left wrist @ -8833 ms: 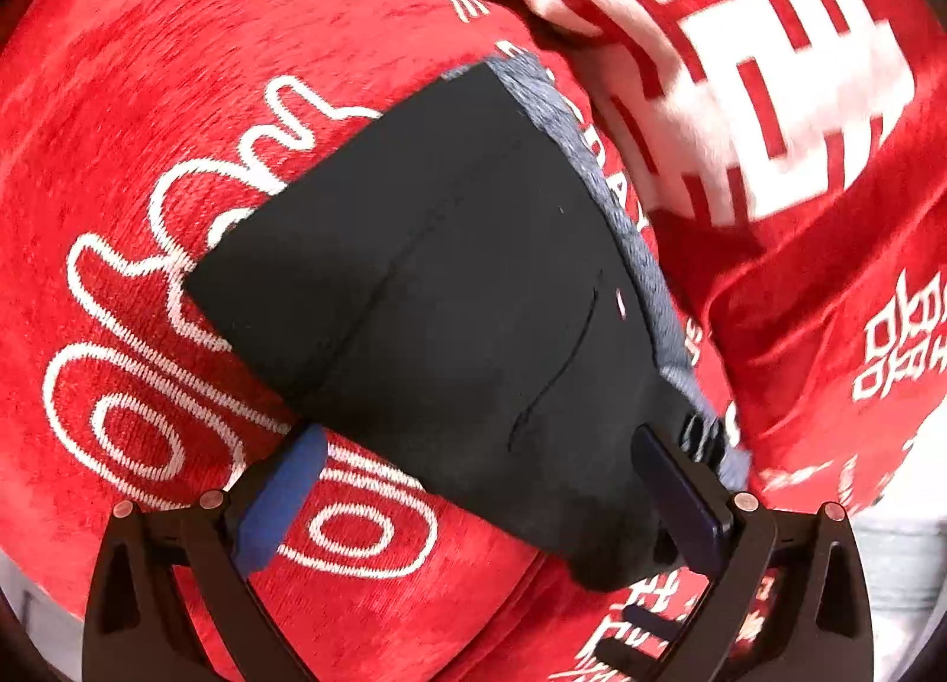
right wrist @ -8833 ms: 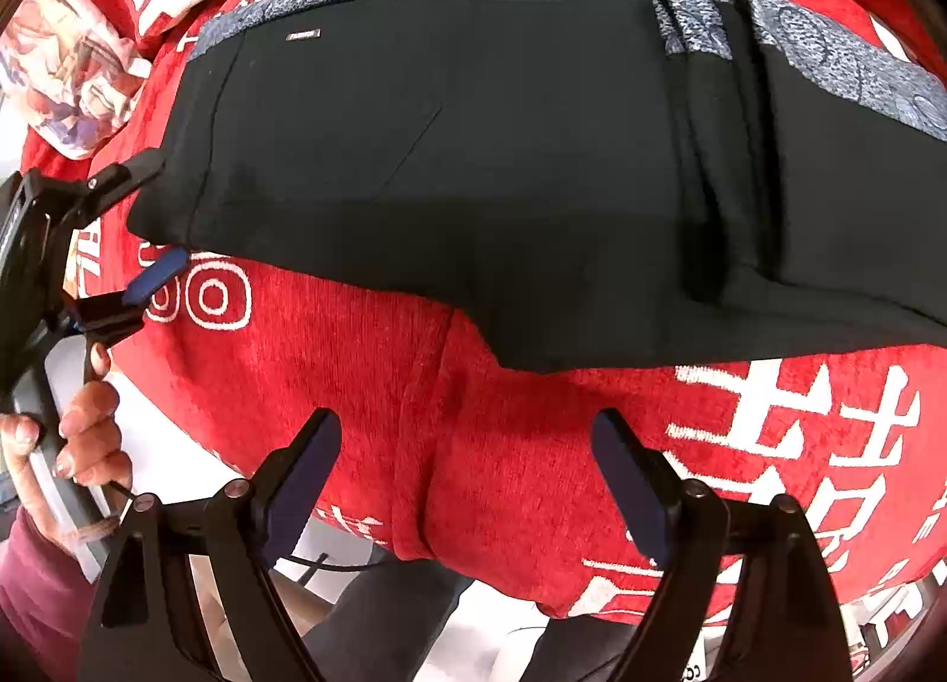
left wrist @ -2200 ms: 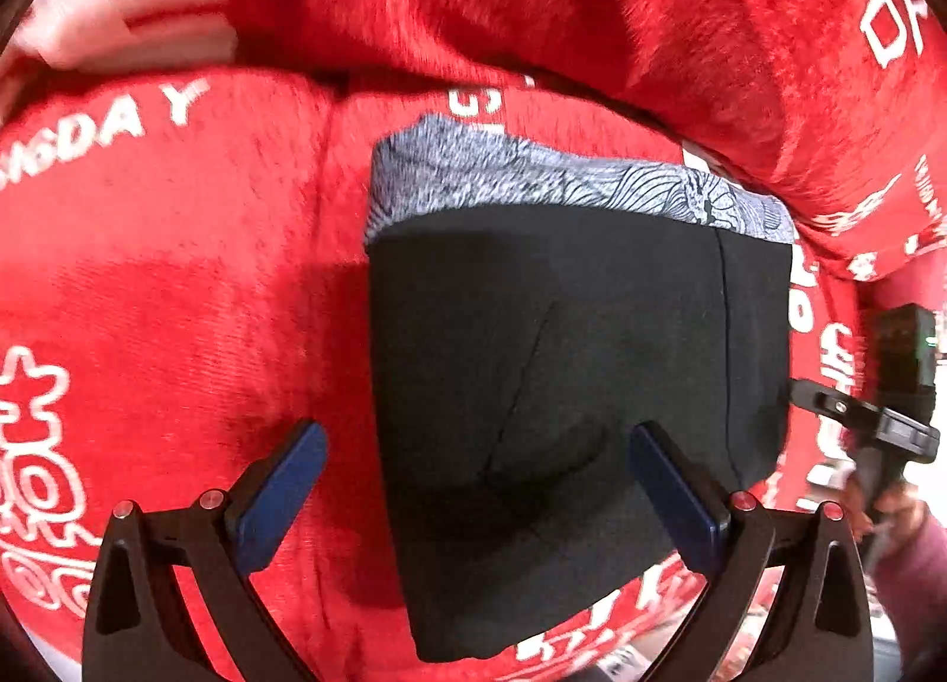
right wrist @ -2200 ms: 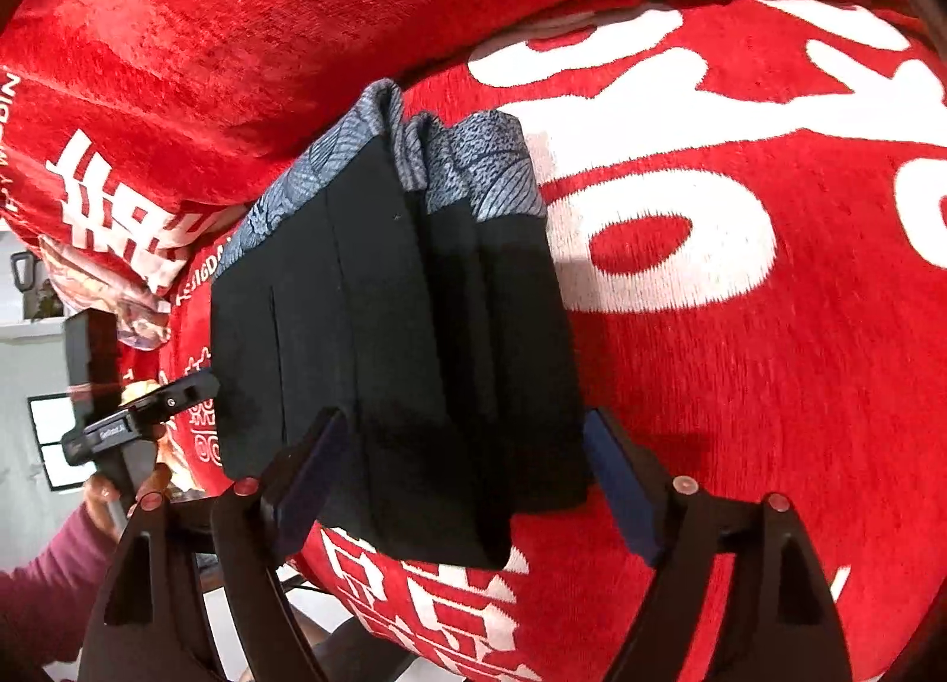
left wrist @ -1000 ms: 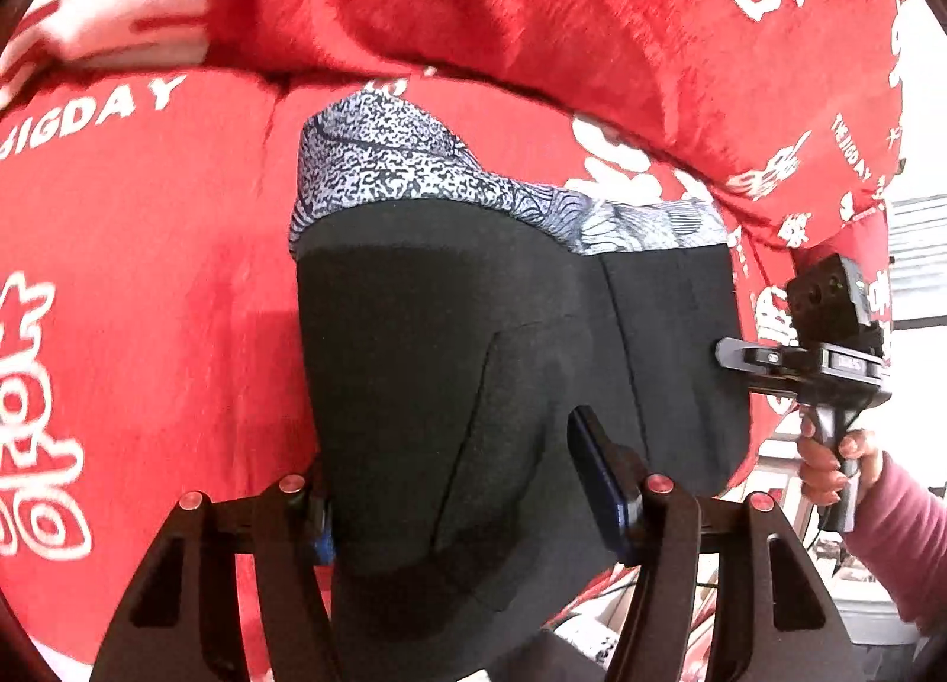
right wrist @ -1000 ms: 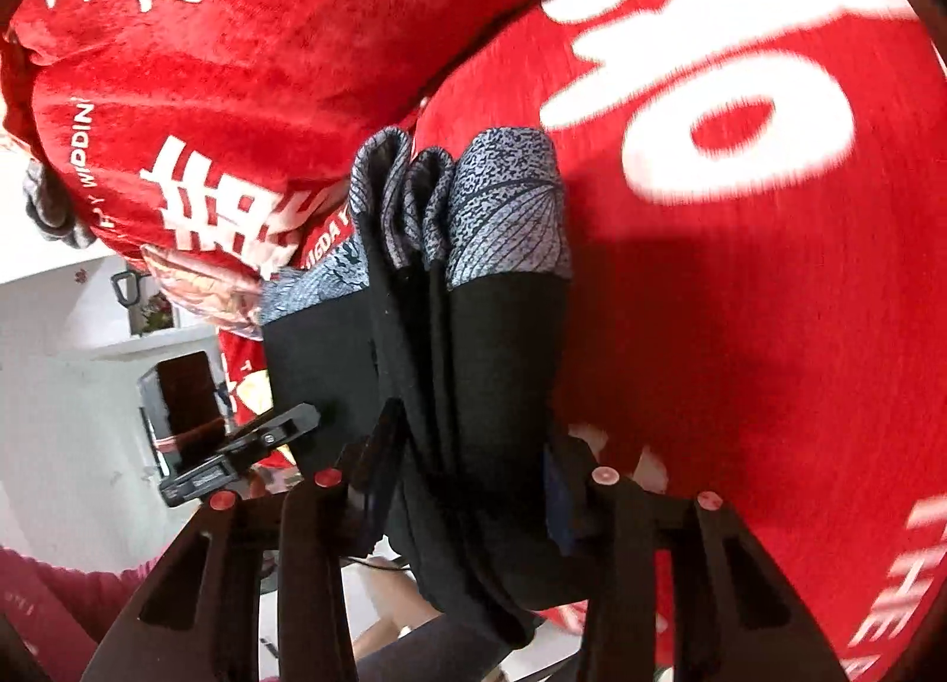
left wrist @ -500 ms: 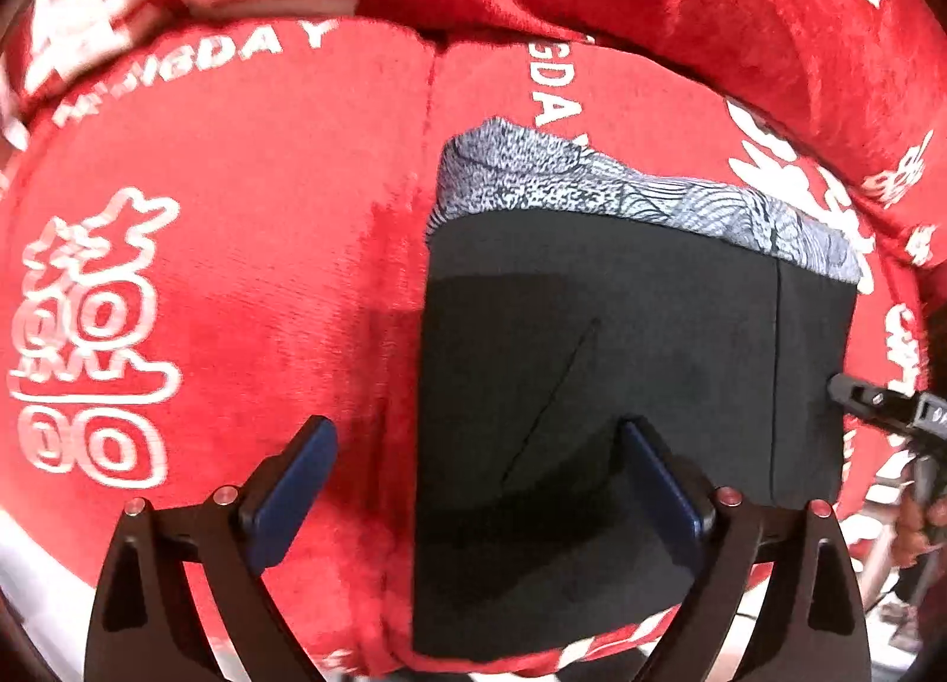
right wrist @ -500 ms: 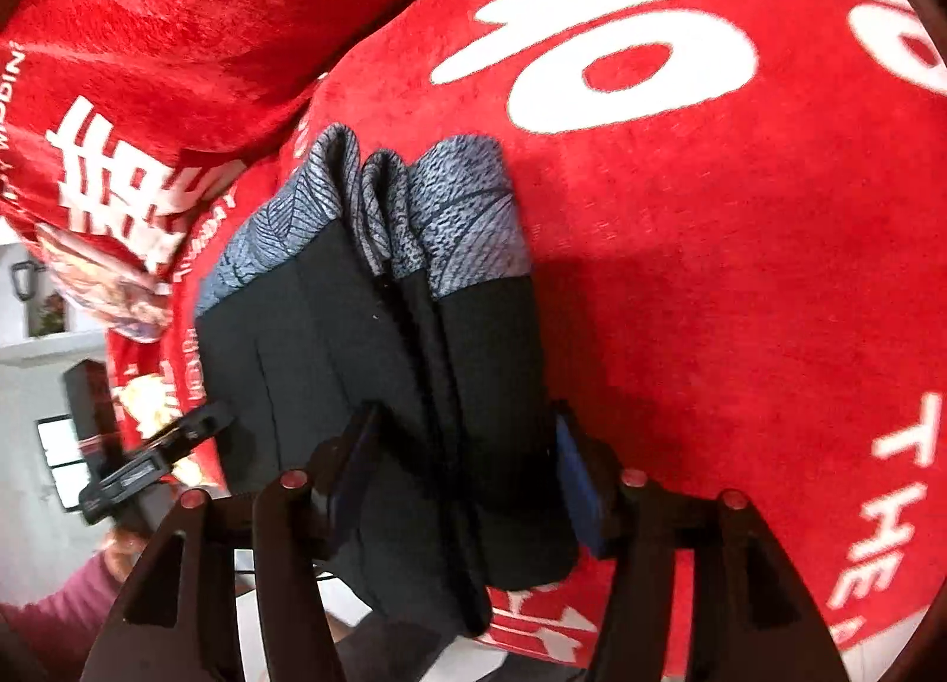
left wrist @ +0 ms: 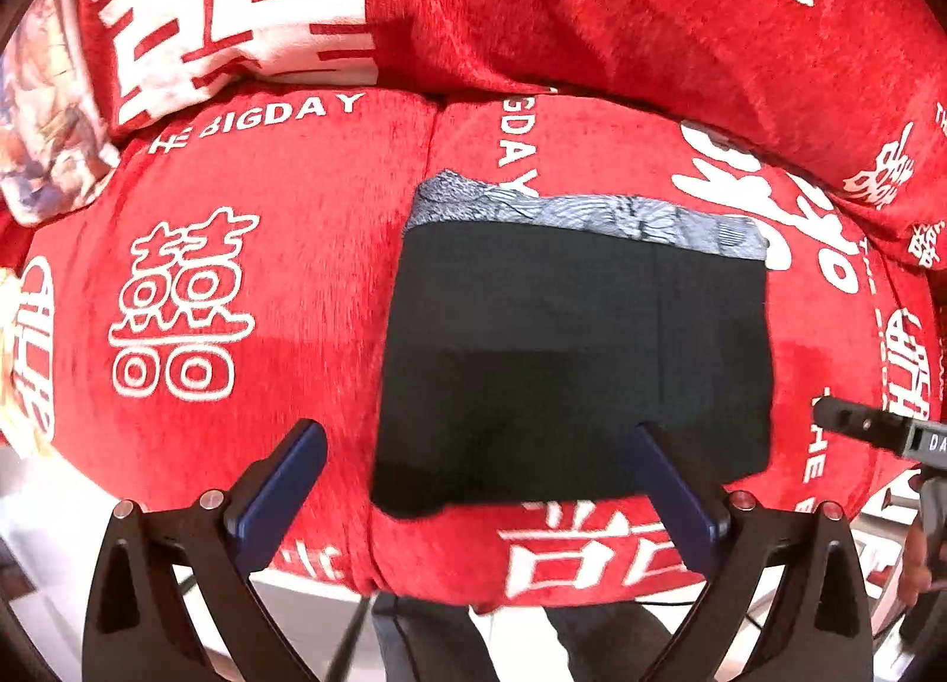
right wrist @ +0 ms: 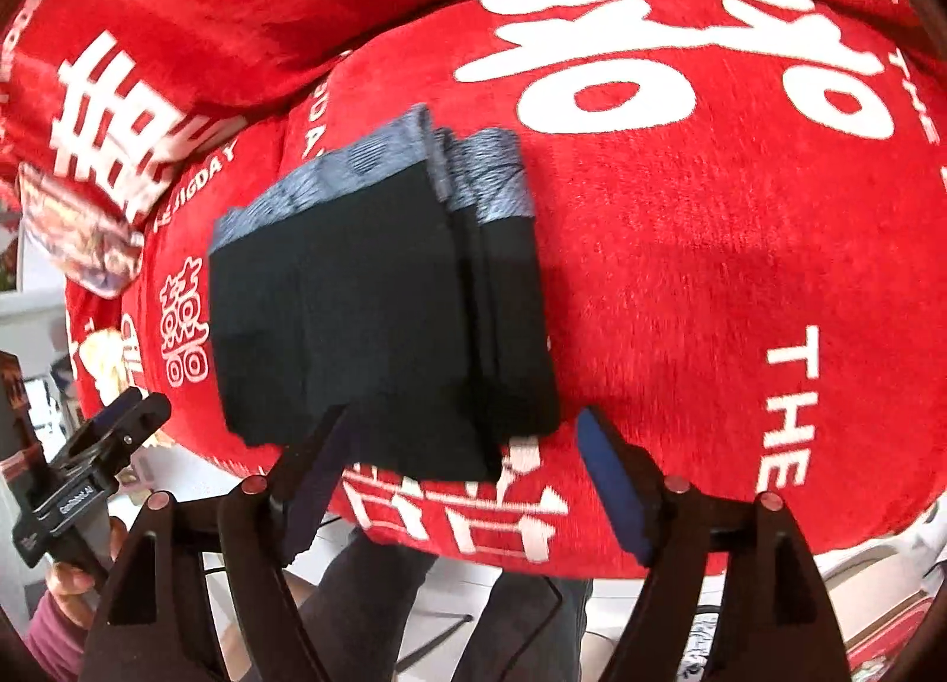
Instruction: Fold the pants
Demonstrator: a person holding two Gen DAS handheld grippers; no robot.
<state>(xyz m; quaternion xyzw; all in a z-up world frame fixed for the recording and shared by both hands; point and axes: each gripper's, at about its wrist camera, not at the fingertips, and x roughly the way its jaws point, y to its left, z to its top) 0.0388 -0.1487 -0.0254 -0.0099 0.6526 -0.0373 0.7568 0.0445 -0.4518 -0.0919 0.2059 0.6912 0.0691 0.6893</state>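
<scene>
The black pants [left wrist: 568, 356] lie folded into a compact rectangle on the red sofa seat [left wrist: 266, 244], with the grey patterned waistband [left wrist: 580, 220] along the far edge. In the right wrist view the pants [right wrist: 367, 315] show stacked layers at the right side. My left gripper [left wrist: 479, 475] is open and empty, hovering over the pants' near edge. My right gripper [right wrist: 467, 445] is open and empty, just off the near right corner of the fold. The left gripper also shows in the right wrist view [right wrist: 118, 421], at the left.
The sofa cover is red with white characters. A red backrest [left wrist: 592, 1] rises behind the seat. A white and red cushion [left wrist: 225, 13] and a printed cushion [left wrist: 41, 125] lie at the back left. The seat's front edge [left wrist: 532, 581] drops off to the floor.
Both grippers have let go of the folded pants and drawn back toward the sofa's front edge. The right gripper's jaws have opened wide. The pants stay folded in place.
</scene>
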